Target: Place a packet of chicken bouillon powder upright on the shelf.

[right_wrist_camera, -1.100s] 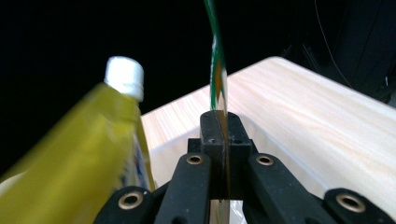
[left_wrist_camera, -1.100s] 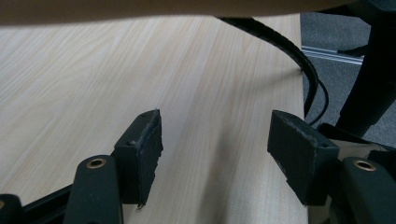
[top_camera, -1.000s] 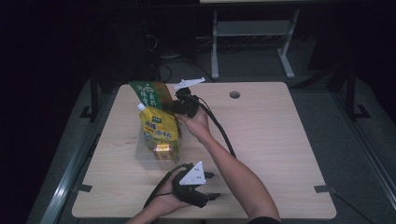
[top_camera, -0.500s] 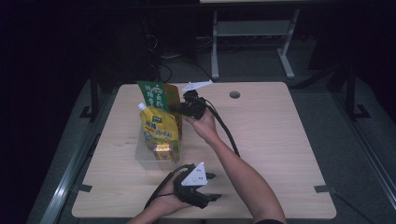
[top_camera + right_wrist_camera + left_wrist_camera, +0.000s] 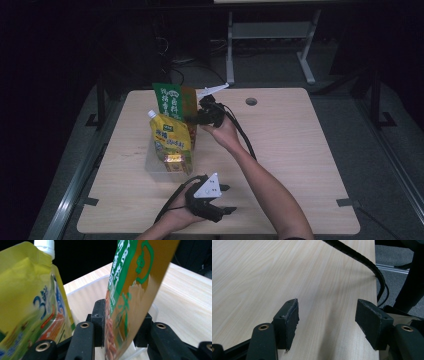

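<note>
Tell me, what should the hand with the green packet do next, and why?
Probably draw the right gripper back. Its jaws have just been opening around the green packet, which already stands in the clear bin beside the yellow pouch, so it seems placed.

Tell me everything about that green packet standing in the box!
The green packet is a flat, glossy pouch, green and brown-gold with white writing and a food picture. It stands leaning in the clear plastic bin, behind the yellow spouted pouch. The right gripper has it between its jaws, which have just been opening; one pad looks to be touching it, the other seems apart.
</note>
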### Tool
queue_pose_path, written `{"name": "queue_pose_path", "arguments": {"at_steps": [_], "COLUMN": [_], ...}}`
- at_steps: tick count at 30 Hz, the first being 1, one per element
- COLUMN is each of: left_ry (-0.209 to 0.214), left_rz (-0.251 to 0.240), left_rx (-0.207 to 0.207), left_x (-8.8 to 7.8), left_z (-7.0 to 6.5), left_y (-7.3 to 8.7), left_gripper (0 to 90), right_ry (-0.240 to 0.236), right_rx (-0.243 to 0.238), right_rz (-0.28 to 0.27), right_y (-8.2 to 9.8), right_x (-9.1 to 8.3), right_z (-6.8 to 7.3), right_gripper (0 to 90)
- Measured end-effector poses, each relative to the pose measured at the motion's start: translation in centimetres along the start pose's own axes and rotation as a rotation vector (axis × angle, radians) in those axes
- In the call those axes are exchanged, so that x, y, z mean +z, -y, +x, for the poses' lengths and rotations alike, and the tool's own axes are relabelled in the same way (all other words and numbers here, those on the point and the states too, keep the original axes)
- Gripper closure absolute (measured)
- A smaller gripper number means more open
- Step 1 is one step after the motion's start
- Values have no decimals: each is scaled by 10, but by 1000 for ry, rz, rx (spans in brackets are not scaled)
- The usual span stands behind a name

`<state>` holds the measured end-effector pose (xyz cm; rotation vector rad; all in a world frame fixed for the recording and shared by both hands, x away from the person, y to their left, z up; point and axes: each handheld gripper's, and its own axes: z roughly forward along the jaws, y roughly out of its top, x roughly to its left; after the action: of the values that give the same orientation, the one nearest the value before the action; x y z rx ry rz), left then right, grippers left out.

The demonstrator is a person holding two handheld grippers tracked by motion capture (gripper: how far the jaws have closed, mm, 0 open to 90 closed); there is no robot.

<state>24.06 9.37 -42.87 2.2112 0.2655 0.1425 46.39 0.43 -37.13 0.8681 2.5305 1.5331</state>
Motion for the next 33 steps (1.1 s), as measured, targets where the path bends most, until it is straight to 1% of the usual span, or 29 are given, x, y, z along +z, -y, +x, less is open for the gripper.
{"name": "queue_pose_path", "arguments": {"at_steps": [5,9,12,15,17,18,19,21,23,24,25,28,29,31,33], "left_ry": [-8,-13,-18,-21,-19,-20,-20,-21,-23,-24,-24,-25,-28,-31,-28], "left_rz": [-10,-8,-10,-6,-9,-4,-4,-6,-5,-4,-4,-12,-12,-13,-18], "left_rx": [-11,-16,-28,-28,-32,-29,-29,-32,-30,-38,-38,-44,-46,-41,-57], "left_x": [-2,-3,-4,-4,-4,-3,-3,-3,-3,-3,-3,-4,-4,-5,-5], "left_z": [3,5,5,5,5,5,5,5,4,4,4,6,6,7,7], "left_y": [0,0,0,0,0,0,0,0,0,0,0,0,0,0,0], "left_gripper": [347,344,337,328,324,321,318,316,315,314,314,314,314,314,313], "right_ry": [-11,-18,-37,-34,-28,-23,-23,-11,-10,-3,-3,3,0,-3,-5], "right_rx": [8,17,43,57,64,60,60,58,66,71,71,73,81,82,89], "right_rz": [15,26,29,30,26,13,13,-1,-5,-3,-3,-8,-6,0,5], "right_y": [1,2,4,6,7,8,8,9,11,13,13,17,19,21,22], "right_x": [-7,-13,-19,-27,-34,-42,-42,-52,-60,-68,-68,-78,-81,-86,-90], "right_z": [-4,-6,-11,-14,-16,-17,-17,-17,-19,-21,-21,-22,-23,-24,-24], "right_gripper": [637,609,599,577,550,544,544,534,528,520,520,509,503,495,485]}}
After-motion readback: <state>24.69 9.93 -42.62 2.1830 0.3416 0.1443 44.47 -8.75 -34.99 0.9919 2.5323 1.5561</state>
